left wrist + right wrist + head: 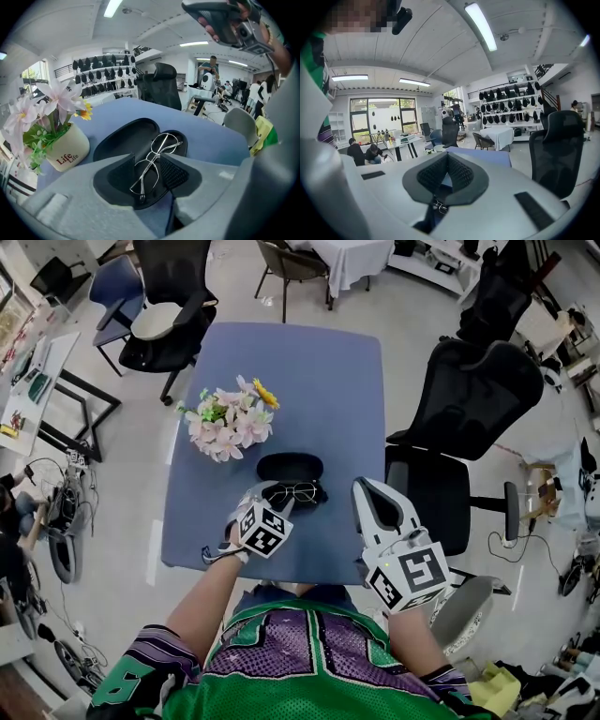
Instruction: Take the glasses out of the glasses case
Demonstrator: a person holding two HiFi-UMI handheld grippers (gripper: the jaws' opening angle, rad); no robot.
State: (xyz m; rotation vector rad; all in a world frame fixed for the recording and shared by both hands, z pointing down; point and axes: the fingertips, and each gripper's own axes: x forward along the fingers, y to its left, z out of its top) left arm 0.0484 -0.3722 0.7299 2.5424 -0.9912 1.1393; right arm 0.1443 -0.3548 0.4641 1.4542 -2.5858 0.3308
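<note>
A black glasses case (291,466) (126,136) lies open on the blue table (309,362). Thin metal-framed glasses (300,491) (152,161) rest in its near half, folded. My left gripper (270,493) (149,169) points down at the case. It is open, with one dark pad on each side of the glasses' near end and neither pad pressing on the frame. My right gripper (367,491) (447,158) hovers to the right of the case, off the table's right front corner. It is shut, its pads meeting at the tips with nothing between them.
A cream pot of pink and yellow artificial flowers (228,423) (65,147) stands just left of and behind the case. A black office chair (469,409) stands at the table's right side. Another chair (169,306) is at the far left corner.
</note>
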